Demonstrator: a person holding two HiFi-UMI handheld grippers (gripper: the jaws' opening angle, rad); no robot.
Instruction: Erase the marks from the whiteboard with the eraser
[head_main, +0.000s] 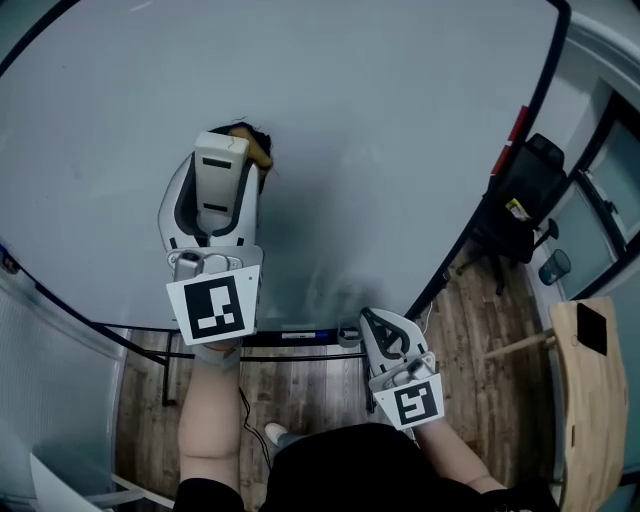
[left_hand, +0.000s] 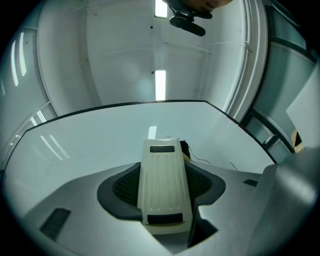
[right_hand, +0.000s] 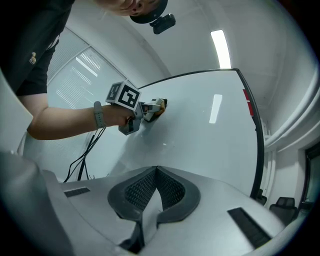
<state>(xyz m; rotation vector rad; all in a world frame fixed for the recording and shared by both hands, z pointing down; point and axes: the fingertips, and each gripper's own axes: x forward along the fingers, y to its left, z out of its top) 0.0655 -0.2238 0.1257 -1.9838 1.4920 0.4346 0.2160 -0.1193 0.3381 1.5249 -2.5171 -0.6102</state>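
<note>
A large whiteboard (head_main: 400, 130) fills the head view. My left gripper (head_main: 224, 160) is shut on a cream-backed eraser (left_hand: 163, 187) and holds its dark far end (head_main: 257, 147) against the board's middle. In the left gripper view, thin dark pen lines (left_hand: 201, 160) run on the board (left_hand: 85, 145) just right of the eraser's tip. My right gripper (head_main: 384, 330) hangs lower, near the board's bottom edge; its jaws are shut together with nothing between them (right_hand: 156, 175). The right gripper view shows the left gripper (right_hand: 137, 107) on the board (right_hand: 210, 145).
A ledge with a marker (head_main: 298, 337) runs under the board's lower edge. A black office chair (head_main: 520, 190) stands at the right, beside a wooden table (head_main: 590, 400). A red strip (head_main: 512, 132) sits on the board's right frame. Wood floor lies below.
</note>
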